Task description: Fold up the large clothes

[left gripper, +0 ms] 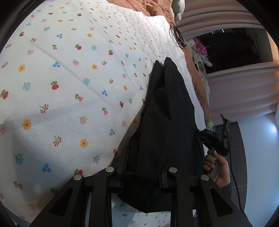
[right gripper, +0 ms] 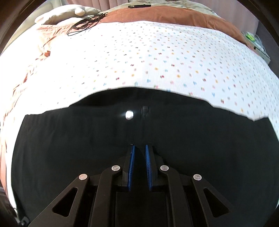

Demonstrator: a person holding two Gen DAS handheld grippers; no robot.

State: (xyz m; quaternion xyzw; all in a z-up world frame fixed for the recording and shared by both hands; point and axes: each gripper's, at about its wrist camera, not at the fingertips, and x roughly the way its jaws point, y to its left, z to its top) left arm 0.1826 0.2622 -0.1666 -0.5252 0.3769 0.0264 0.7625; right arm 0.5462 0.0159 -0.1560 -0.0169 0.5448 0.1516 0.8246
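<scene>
A black garment [left gripper: 162,122] hangs bunched between my left gripper's [left gripper: 143,167] jaws, which are shut on it, above the floral bedsheet [left gripper: 69,87]. The cloth hides the fingertips. In the right wrist view the same black garment [right gripper: 87,139] spreads wide below the camera, with a silver button [right gripper: 129,115] near its upper edge. My right gripper [right gripper: 139,148] has its blue pads [right gripper: 132,162] a narrow gap apart, with black cloth behind them; I cannot tell if cloth is pinched. The right gripper also shows in the left wrist view [left gripper: 212,139], held by a hand.
The bed carries a white floral sheet [right gripper: 157,61] over a brown duvet [right gripper: 165,15]. A coiled black cable [right gripper: 85,24] and a pale pillow [right gripper: 61,14] lie at the far left. Curtains [left gripper: 226,17] and a dark window [left gripper: 235,48] stand beyond the bed edge, with grey floor [left gripper: 258,139].
</scene>
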